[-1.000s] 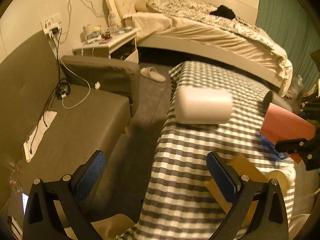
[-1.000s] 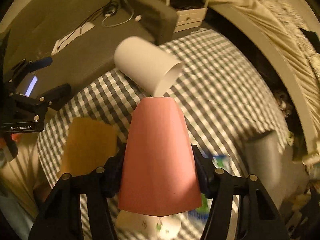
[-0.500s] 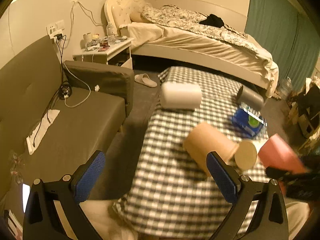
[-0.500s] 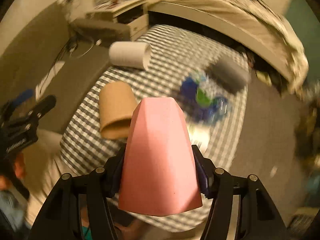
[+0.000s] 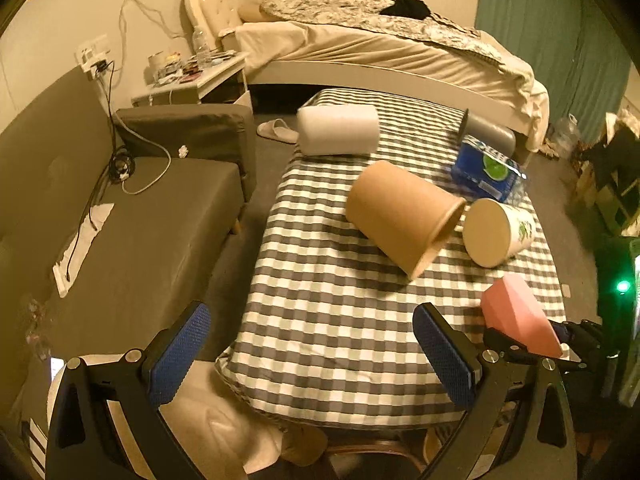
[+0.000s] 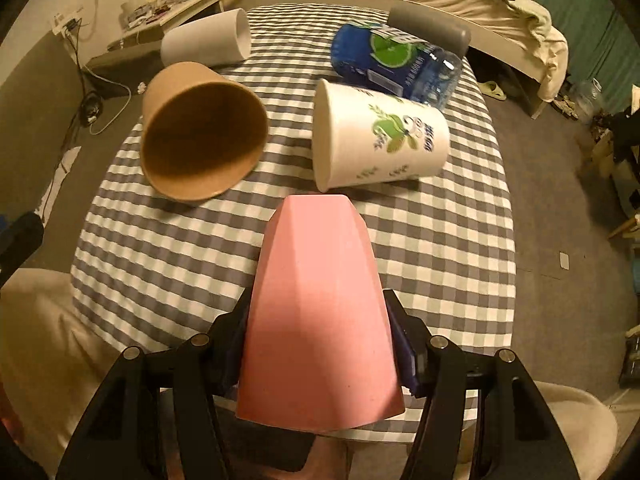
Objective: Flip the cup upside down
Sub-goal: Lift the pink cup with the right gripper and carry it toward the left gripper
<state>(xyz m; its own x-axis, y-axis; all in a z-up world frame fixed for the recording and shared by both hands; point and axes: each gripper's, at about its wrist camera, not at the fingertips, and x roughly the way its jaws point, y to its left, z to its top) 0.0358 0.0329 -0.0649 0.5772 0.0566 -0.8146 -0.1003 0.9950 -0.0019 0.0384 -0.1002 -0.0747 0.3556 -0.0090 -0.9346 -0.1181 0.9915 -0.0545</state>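
We grip the pink cup [image 6: 320, 312] in our right gripper [image 6: 318, 344]; our left gripper [image 5: 312, 356] hangs open. Next, we judge, it must turn rim-down onto the checked table [image 6: 440, 240].

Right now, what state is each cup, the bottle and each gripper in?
Pink cup: held in right gripper, above the table.
Brown cup: on its side.
Printed cup: on its side.
White cup: on its side.
Grey cup: on its side.
Bottle: lying down.
Left gripper: open, empty.
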